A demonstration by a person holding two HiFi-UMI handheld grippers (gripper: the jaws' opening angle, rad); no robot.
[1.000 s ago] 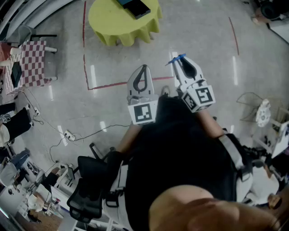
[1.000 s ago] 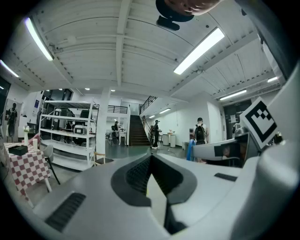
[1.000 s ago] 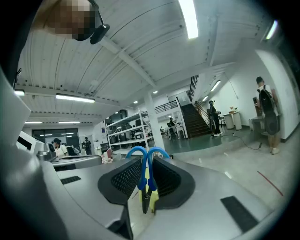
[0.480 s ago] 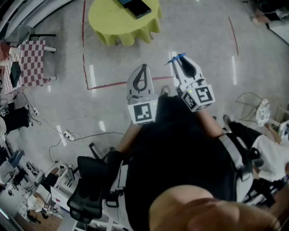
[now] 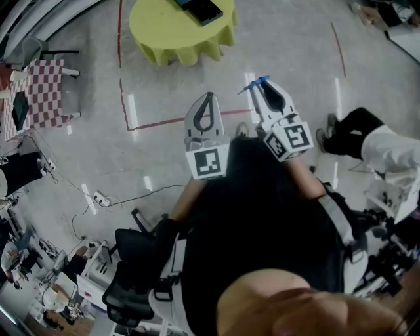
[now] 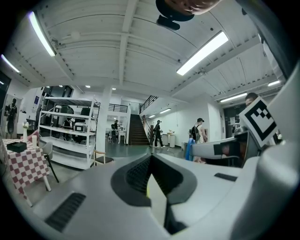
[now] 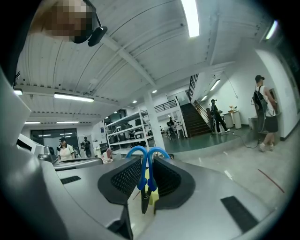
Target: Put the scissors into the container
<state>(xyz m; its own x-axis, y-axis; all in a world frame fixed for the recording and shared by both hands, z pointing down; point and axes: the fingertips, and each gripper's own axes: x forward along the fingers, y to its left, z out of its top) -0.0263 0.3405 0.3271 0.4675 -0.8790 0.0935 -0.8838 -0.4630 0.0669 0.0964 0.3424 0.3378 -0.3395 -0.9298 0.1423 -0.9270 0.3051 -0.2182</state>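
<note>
The person is standing on the grey floor and is holding both tools out in front of the body, well apart from the round table with the yellow cloth (image 5: 172,34). On that table a dark flat box (image 5: 199,8) is lying, but I cannot tell if it is the container.

The right gripper (image 5: 263,90) is keeping its jaws pressed on the scissors (image 5: 256,84). In the right gripper view the scissors (image 7: 146,174) are sitting upright between the two black ribbed pads (image 7: 125,179) of the right gripper (image 7: 147,161). Their two blue handle loops are rising side by side above the jaw tips. The dark blades are closed and are pointing back toward the camera. So the scissors are in the air, far from the table.

The left gripper (image 5: 208,100) is carrying nothing. In the left gripper view its jaws are meeting at the tips (image 6: 151,157), and only a narrow gap is showing lower between them.

At the left, a small table with a red and white checked cloth (image 5: 47,93) is standing. A black office chair (image 5: 131,270) is behind the person. At the right another person (image 5: 371,141), in dark trousers and a white sleeve, is standing on the floor. Red tape lines (image 5: 157,123) are running across the floor.
</note>
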